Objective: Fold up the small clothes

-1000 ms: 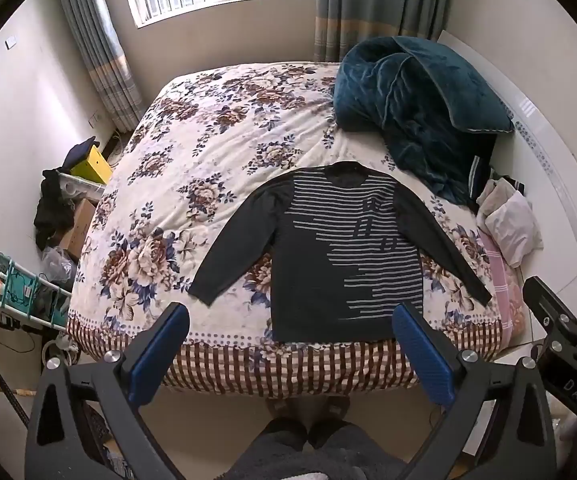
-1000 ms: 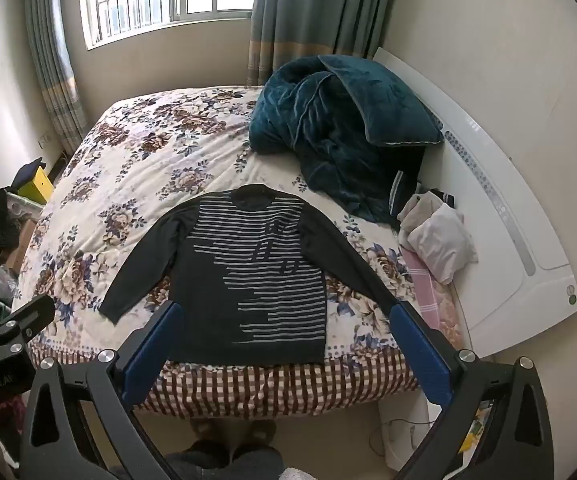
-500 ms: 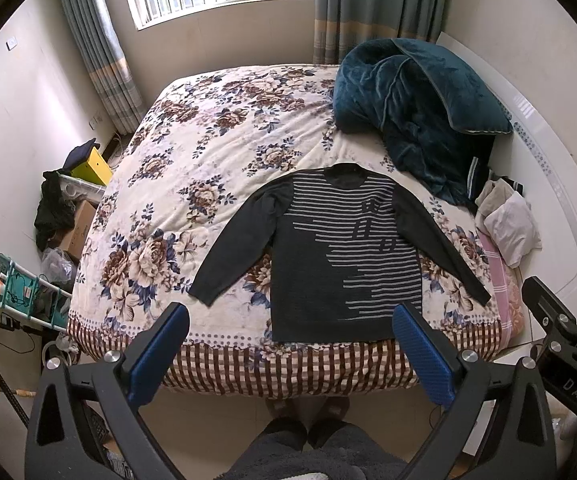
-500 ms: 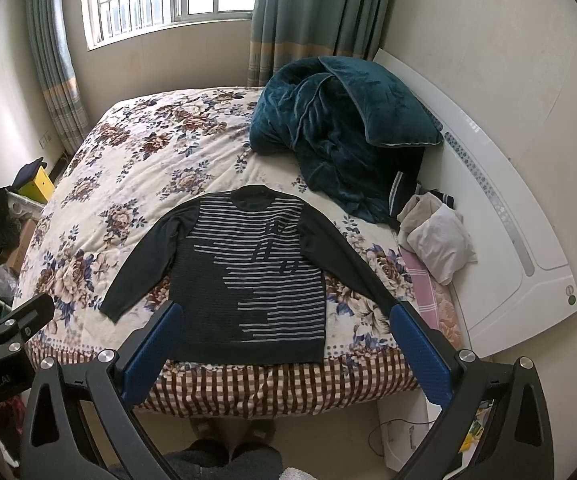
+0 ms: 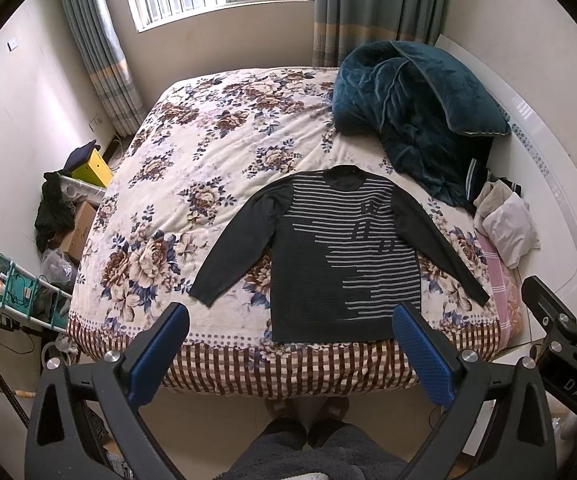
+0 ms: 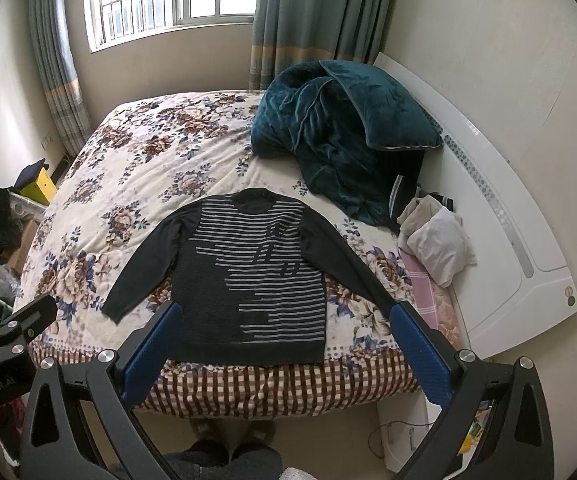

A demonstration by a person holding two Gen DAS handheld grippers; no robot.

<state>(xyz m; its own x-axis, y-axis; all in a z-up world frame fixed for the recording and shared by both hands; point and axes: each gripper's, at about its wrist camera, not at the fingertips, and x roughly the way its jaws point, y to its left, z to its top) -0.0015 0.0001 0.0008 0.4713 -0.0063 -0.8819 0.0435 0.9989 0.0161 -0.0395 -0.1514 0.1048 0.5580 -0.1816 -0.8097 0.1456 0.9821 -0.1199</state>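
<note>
Lying flat and face up near the foot edge of the bed (image 5: pixel 216 152), the dark striped sweater (image 5: pixel 340 256) was shown with both sleeves spread outward and its hem just beside the checked border of the floral quilt (image 5: pixel 192 128). No fold was judged to have been started. Several risks were identified: the hem could be dragged over the bed edge if it were pulled toward the person; a sleeve could be pinched together with the soft quilt beneath it, so that bedding was lifted with the garment; and the far sleeve, lying near the heaped teal blanket (image 6: pixel 340 128) and the pale bundle of clothes (image 6: pixel 436 240), could be snagged on them. The left claw (image 5: pixel 290 356) was held wide open, well above the bed, gripping and touching nothing. The right claw (image 6: pixel 284 354) was likewise spread wide and empty (each was visible at the margin of the other's view).
</note>
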